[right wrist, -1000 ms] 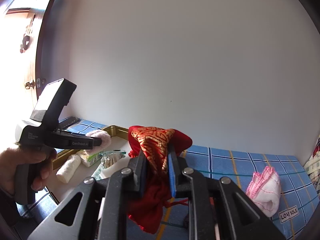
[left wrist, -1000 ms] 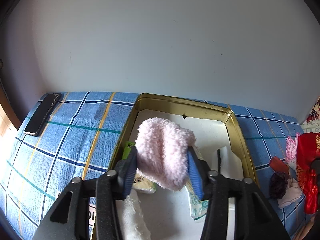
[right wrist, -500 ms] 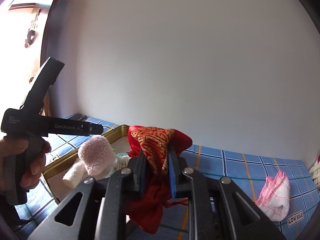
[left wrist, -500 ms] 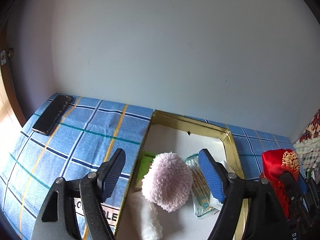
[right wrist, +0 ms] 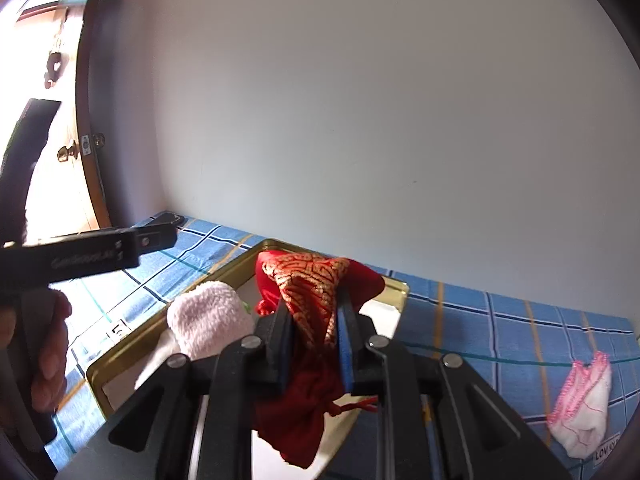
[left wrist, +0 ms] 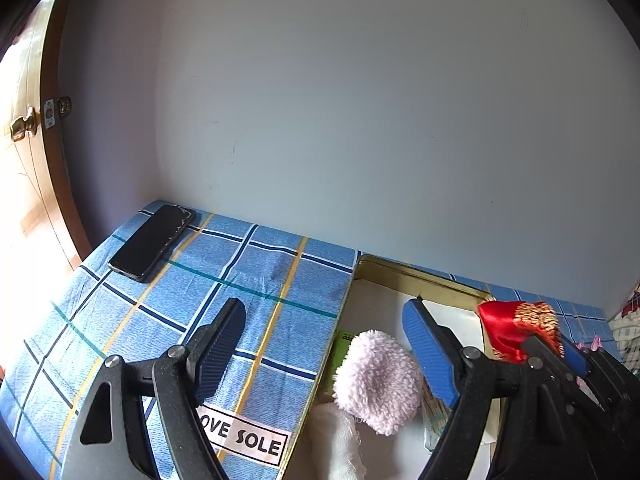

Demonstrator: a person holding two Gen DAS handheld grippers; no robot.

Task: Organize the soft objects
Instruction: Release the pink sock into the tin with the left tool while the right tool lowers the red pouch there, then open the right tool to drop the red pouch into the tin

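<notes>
A fluffy pink soft thing (left wrist: 378,380) lies inside the gold tin (left wrist: 416,278), resting on a white cloth (left wrist: 336,440). My left gripper (left wrist: 324,308) hangs above and to the left of it. Its jaws are opening wide, and the pads touch nothing. My right gripper (right wrist: 316,320) is shut on a red pouch with gold brocade (right wrist: 312,284) and holds it over the tin (right wrist: 132,346), just right of the fluffy pink thing (right wrist: 208,316). The same red pouch (left wrist: 512,328) shows at the right edge of the left wrist view.
A blue checked cloth (left wrist: 224,280) covers the table against a white wall. A black phone (left wrist: 152,246) lies at the far left corner. A white cloth with pink trim (right wrist: 584,412) lies at the right. A green packet (left wrist: 344,348) and a clear wrapper are in the tin. A hand (right wrist: 48,344) grips the left tool.
The left gripper opened and let the fluffy pink thing drop into the tin, then drew back to the left and up. The right gripper carried the red pouch leftward over the tin.
</notes>
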